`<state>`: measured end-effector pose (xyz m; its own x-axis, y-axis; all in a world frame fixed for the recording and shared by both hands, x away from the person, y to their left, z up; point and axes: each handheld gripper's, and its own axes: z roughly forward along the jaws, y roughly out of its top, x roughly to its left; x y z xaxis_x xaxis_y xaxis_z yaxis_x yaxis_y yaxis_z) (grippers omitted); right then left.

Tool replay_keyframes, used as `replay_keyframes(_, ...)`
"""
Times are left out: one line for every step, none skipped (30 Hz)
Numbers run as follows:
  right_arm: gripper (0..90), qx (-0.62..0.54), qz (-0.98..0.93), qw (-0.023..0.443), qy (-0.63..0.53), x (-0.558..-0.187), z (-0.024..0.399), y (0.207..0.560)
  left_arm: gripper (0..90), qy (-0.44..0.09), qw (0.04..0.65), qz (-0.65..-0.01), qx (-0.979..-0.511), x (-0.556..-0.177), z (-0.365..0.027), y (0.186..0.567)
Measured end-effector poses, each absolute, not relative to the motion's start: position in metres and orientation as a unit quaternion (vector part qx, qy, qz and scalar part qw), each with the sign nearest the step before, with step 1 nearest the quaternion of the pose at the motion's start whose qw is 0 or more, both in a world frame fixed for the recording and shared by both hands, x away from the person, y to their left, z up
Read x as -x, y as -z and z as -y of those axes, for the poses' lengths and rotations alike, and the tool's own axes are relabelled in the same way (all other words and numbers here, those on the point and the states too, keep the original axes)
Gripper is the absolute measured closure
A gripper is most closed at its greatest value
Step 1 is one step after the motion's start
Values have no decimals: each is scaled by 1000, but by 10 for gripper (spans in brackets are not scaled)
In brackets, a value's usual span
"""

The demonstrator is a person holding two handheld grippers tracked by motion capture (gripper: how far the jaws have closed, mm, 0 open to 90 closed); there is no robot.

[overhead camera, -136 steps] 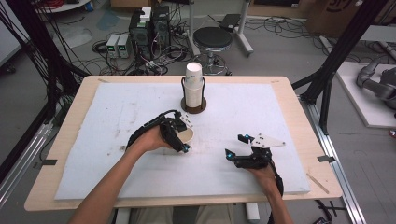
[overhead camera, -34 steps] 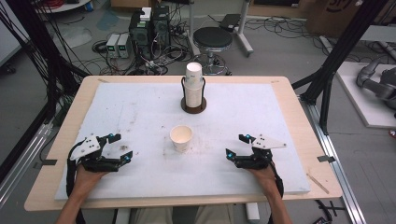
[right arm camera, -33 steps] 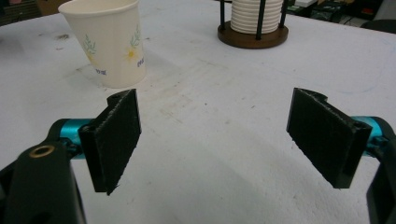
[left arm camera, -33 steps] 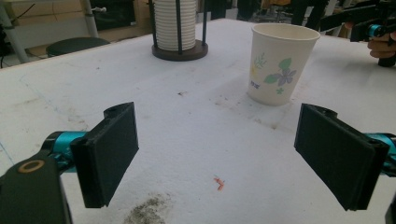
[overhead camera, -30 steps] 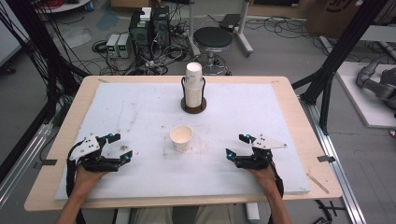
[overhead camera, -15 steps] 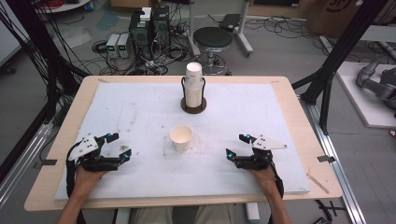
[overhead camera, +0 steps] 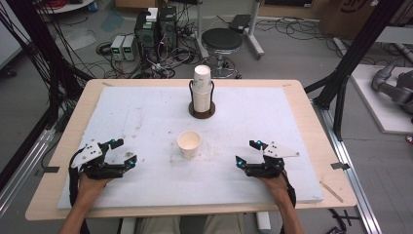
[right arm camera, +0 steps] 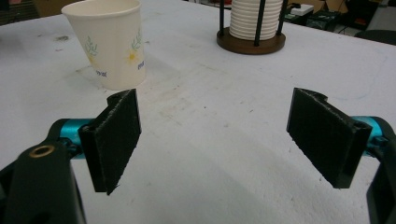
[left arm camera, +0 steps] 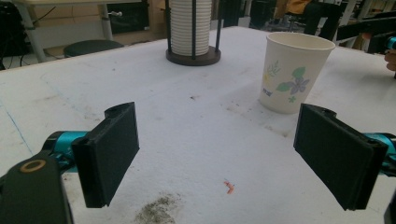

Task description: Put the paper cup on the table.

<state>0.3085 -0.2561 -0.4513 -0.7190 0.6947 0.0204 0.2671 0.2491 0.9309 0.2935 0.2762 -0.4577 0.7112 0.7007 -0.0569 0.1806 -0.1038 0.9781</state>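
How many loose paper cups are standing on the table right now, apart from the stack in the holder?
1. The white floral paper cup stands upright mid-table on the white foam mat, in front of the dark wire holder; the cups stacked inside that holder are too tightly nested to count.

Beyond my black jaws I see a cream paper cup [left arm camera: 295, 73] printed with green leaves, purple and yellow flowers, on a stained white table cover [overhead camera: 146, 117].

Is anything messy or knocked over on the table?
Nothing is knocked over. The paper cup stands upright, apart from the stack of cups in its holder. The white table cover is a bit grubby, though: there is a dark gritty smudge and a tiny orange scrap in front of the left claw.
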Motion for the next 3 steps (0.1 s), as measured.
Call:
replay_keyframes(180, -314, -764, 204, -526, -308, 256, 451, 139, -219, 593, -311, -710, -294, -276, 458)
replay_keyframes(180, -315, -763, 205, -526, -308, 256, 451, 140, -220, 593, -311, -710, -294, -276, 458)
replay_keyframes(180, -315, -763, 205, -526, -308, 256, 451, 140, -219, 593, -310, -710, -294, -276, 458)
